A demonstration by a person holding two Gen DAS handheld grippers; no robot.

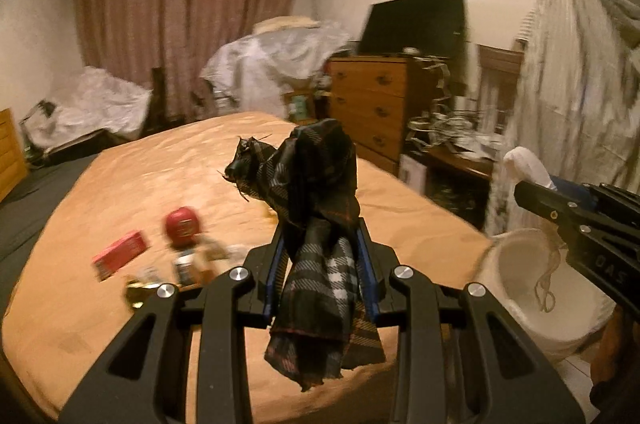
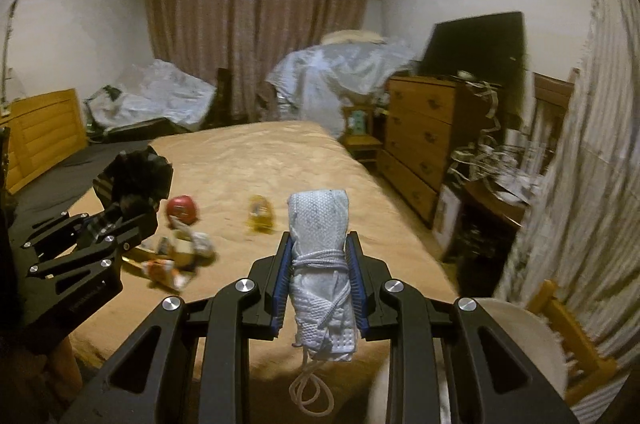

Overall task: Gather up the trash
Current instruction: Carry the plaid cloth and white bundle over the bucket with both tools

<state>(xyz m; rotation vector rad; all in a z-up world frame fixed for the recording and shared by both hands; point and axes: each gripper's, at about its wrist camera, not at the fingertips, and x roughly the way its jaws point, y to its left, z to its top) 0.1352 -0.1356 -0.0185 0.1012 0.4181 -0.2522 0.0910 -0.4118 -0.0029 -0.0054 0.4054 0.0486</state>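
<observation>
Two items in my grip: left gripper (image 1: 322, 260) clamped on a crumpled dark plaid cloth (image 1: 316, 224), right gripper (image 2: 318, 264) on a rolled white face mask (image 2: 322, 256). White round bin (image 1: 532, 288) nearest, right; I'd centre each above it before releasing. Red can (image 1: 182, 224) and wrappers remain on the tan bed (image 1: 168, 160).

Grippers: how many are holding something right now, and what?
2. The left gripper is shut on a dark plaid cloth above the bed. The right gripper is shut on a rolled white face mask, near the white bin.
</observation>
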